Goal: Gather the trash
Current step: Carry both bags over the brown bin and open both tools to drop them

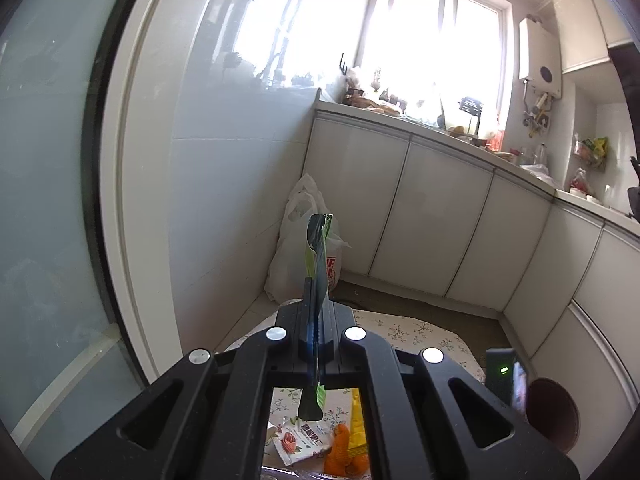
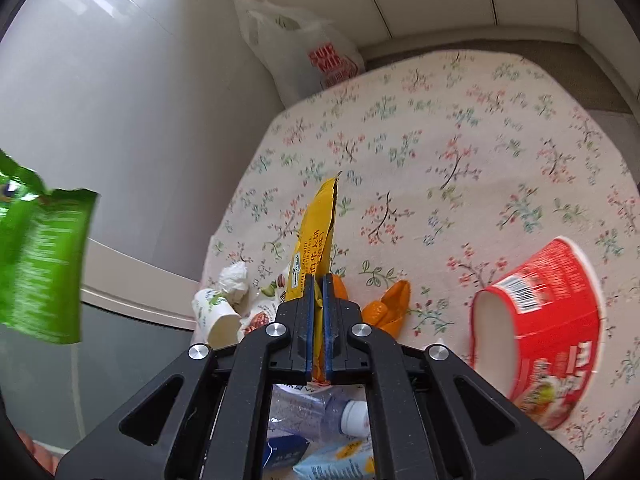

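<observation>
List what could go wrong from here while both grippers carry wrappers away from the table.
1. The right gripper pinches the yellow wrapper only near its lower end; most of it stands free above the jaws and might slip out.
2. The left gripper holds the green wrapper just as thinly, so a quick swing could shake it loose.
3. The red cup lies tipped on the floral tablecloth and could roll if nudged.

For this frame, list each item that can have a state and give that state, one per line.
left gripper: shut on the green wrapper, held up edge-on.
right gripper: shut on the yellow wrapper, torn open at top.
red noodle cup: tipped on its side, looks empty.
white paper cup: lying on its side.
plastic bottle: lying down, cap on.
white plastic bag: upright on the floor, sagging.
</observation>
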The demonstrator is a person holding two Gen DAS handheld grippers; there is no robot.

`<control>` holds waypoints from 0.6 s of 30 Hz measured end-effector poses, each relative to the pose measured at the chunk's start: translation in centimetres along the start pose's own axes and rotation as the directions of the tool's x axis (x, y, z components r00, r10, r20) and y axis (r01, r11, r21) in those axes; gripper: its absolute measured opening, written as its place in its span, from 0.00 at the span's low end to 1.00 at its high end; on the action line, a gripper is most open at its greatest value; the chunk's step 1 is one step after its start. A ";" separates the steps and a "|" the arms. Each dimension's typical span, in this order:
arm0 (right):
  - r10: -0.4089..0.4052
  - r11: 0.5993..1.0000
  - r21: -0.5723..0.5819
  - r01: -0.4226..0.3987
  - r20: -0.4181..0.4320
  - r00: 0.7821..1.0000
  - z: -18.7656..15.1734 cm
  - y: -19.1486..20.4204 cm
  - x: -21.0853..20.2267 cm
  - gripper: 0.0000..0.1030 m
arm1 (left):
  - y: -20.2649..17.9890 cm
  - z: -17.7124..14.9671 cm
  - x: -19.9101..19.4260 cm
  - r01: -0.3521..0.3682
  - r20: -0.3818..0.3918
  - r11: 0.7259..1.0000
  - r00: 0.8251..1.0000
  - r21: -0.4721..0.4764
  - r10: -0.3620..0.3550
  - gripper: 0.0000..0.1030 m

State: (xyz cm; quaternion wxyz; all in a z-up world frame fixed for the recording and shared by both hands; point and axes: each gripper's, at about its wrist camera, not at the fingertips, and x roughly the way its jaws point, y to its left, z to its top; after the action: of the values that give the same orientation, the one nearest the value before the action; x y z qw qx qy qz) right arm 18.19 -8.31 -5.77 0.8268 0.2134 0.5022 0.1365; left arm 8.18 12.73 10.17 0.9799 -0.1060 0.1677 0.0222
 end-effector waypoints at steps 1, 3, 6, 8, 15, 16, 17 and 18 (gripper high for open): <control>0.011 1.000 -0.002 -0.010 0.011 1.000 0.1 -0.2 -0.9 0.02 | -0.4 -0.1 -0.1 0.003 0.005 1.000 1.000 0.008 -0.003 0.00; 0.024 1.000 -0.005 -0.024 0.042 0.999 0.2 -0.9 -2.8 0.02 | -1.3 -0.3 -0.3 0.011 0.010 1.000 1.000 0.027 -0.011 0.00; 0.046 0.999 0.007 -0.047 0.086 0.995 0.3 -2.6 -5.6 0.02 | -3.0 -1.0 -0.3 0.030 0.002 0.998 1.000 0.062 -0.030 0.00; 0.053 0.998 0.016 -0.055 0.112 0.992 0.3 -3.8 -7.5 0.02 | -4.4 -1.6 -0.3 0.046 -0.008 0.995 0.999 0.088 -0.046 0.00; 0.023 0.999 0.038 -0.033 0.246 0.969 0.1 -9.3 -15.3 0.02 | -10.2 -3.1 -0.9 0.155 -0.026 0.980 0.988 0.124 -0.153 0.00; 0.015 0.999 0.044 -0.027 0.262 0.965 0.1 -10.2 -16.3 0.02 | -11.4 -3.2 -1.1 0.178 -0.025 0.976 0.984 0.127 -0.176 0.01; 0.006 0.999 0.049 -0.020 0.277 0.961 0.0 -11.0 -17.2 0.02 | -12.7 -3.4 -1.4 0.198 -0.023 0.971 0.980 0.136 -0.197 0.00; -0.010 0.998 0.055 -0.007 0.302 0.953 0.0 -12.1 -18.4 0.02 | -13.8 -3.6 -1.5 0.216 -0.022 0.966 0.976 0.142 -0.215 0.00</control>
State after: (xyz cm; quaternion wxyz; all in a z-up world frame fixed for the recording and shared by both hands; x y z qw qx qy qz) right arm 9.85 -26.96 2.51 0.8876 0.2544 0.3739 0.0877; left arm 6.65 -1.50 10.14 0.9810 -0.0530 0.1597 -0.0969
